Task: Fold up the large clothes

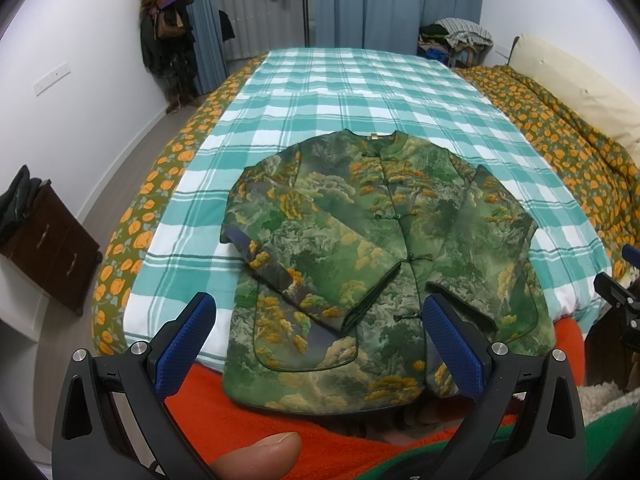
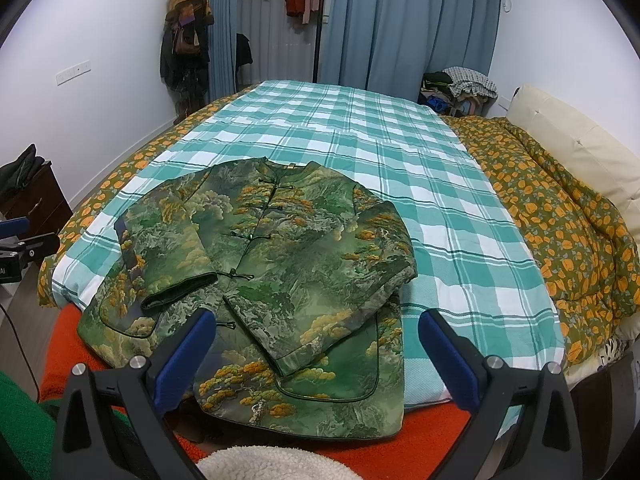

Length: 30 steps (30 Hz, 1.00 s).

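A green jacket with a yellow tree print point(image 1: 360, 248) point(image 2: 272, 272) lies face up on the checked bed cover point(image 1: 360, 92) point(image 2: 400, 152), collar away from me, buttoned. Both sleeves are folded in across its front. Its hem hangs over an orange blanket point(image 1: 248, 412) point(image 2: 432, 436) at the near edge. My left gripper point(image 1: 320, 344) hovers open above the hem, nothing between its blue pads. My right gripper point(image 2: 312, 356) is likewise open over the jacket's lower right part. The right gripper's black body point(image 1: 620, 300) shows at the right edge of the left wrist view.
An orange-flowered quilt point(image 2: 568, 232) is bunched along the bed's right side against a cream headboard point(image 2: 580, 140). A dark wooden cabinet point(image 1: 48, 248) stands left of the bed. Clothes hang in the far corner point(image 2: 184, 40); a pile sits by the blue curtains point(image 2: 460, 84). A thumb point(image 1: 260, 456) shows below.
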Motion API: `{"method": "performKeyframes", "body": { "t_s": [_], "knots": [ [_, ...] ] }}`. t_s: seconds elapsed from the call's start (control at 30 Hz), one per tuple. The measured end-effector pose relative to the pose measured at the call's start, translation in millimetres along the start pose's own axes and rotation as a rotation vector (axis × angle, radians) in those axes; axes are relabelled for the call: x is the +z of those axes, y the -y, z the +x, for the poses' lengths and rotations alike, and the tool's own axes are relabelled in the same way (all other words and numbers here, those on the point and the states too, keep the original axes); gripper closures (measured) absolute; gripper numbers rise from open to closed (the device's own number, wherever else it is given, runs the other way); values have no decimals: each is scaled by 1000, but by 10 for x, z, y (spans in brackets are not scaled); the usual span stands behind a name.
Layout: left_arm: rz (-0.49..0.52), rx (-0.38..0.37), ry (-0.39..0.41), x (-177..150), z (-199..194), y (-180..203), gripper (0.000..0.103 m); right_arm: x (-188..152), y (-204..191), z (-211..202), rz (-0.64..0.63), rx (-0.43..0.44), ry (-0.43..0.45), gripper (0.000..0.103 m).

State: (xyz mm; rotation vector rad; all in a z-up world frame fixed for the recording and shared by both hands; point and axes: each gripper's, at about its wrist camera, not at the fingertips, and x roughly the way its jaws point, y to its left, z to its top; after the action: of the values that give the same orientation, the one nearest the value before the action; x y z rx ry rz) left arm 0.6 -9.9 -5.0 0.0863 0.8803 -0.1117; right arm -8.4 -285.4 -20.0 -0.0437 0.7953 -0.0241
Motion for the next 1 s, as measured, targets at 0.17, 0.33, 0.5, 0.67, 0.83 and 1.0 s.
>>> {"method": "performKeyframes", "body": {
  "t_s": [0.17, 0.33, 0.5, 0.67, 0.83, 1.0],
  "knots": [
    [0, 0, 0, 0, -1, -1, 0, 1, -1, 1, 0, -1, 0, 0],
    [0, 0, -1, 5, 1, -6, 0, 3, 1, 2, 0, -1, -1, 0],
    [-1, 1, -1, -17, -3, -3, 0, 5, 0, 0, -3, -1, 0, 0],
    [0, 0, -2, -5, 3, -10, 0, 7, -3, -2, -1, -1, -1, 0],
    [-1, 3, -2, -29, 7, -20, 0, 8, -9, -12, -5, -2, 1, 0],
    [-19, 10, -4, -54, 30, -91, 0, 17, 15, -23, -1, -11, 4, 0]
  ]
}}
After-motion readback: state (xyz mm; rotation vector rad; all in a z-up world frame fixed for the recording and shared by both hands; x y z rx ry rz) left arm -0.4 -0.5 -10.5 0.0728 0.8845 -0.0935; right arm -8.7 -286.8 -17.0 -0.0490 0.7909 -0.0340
